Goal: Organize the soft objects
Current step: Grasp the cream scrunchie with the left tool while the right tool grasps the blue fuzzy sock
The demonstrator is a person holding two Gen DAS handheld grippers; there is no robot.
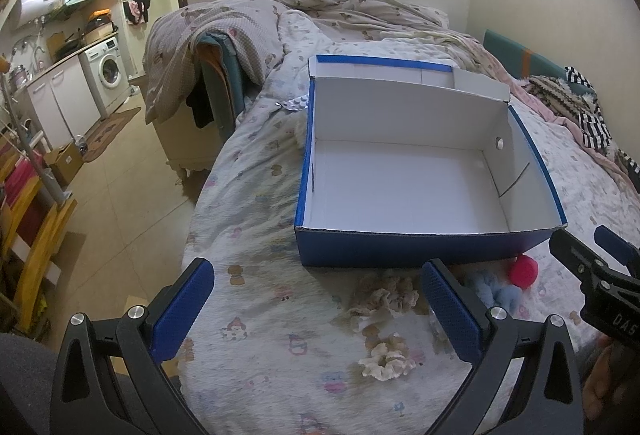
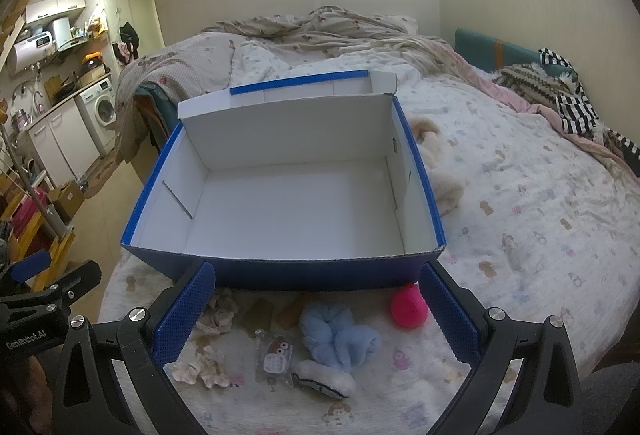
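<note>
Both claws stand wide apart and hold nothing. The left claw [image 1: 318, 311] fills the bottom of its view, its blue pads straddling the patterned bed quilt [image 1: 260, 203] without touching the cream scrunchie [image 1: 386, 355] lying between them. The right claw [image 2: 316, 315] hovers likewise in the lower part of its frame, over the small soft things.

The bed takes up most of both views. At its middle sits the blue box [image 2: 280, 275], white inside, lid flapped back, nothing in it. In front of the box, low in the right wrist view, lie a light blue fluffy scrunchie [image 2: 340, 335], a pink ball [image 2: 409, 307] just beside the box's near right corner, a white plush piece [image 2: 326, 381], a small packet [image 2: 276, 357] and a frilly beige scrunchie [image 2: 218, 309]. A washing machine [image 1: 108, 69] stands in the kitchen corner, upper left.

Both claws point along the bed toward the box, the right one's tip [image 1: 592, 259] visible at the left view's right edge.
</note>
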